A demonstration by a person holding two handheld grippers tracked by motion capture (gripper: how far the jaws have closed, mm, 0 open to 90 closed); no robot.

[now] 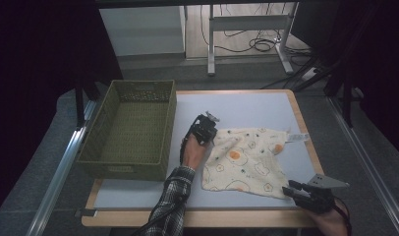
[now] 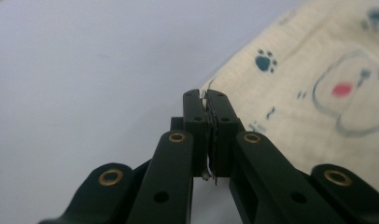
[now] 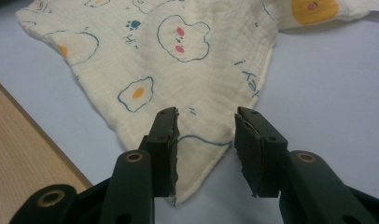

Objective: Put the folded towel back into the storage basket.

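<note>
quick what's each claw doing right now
Left claw: closed, pinching the edge of the printed cloth.
Right claw: open, jaws straddling the cloth's near corner, not gripping it.

Cream cloth [image 1: 249,160] printed with eggs and bears lies rumpled on the table mat.

lab | black curtains [image 1: 45,44] | desk frame [image 1: 246,24] | floor cables [image 1: 259,44]

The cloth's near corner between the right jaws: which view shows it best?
The right gripper view: the cloth corner lies between open jaws. The high view shows the right gripper at that corner, small. The left gripper view shows another edge, pinched.
</note>
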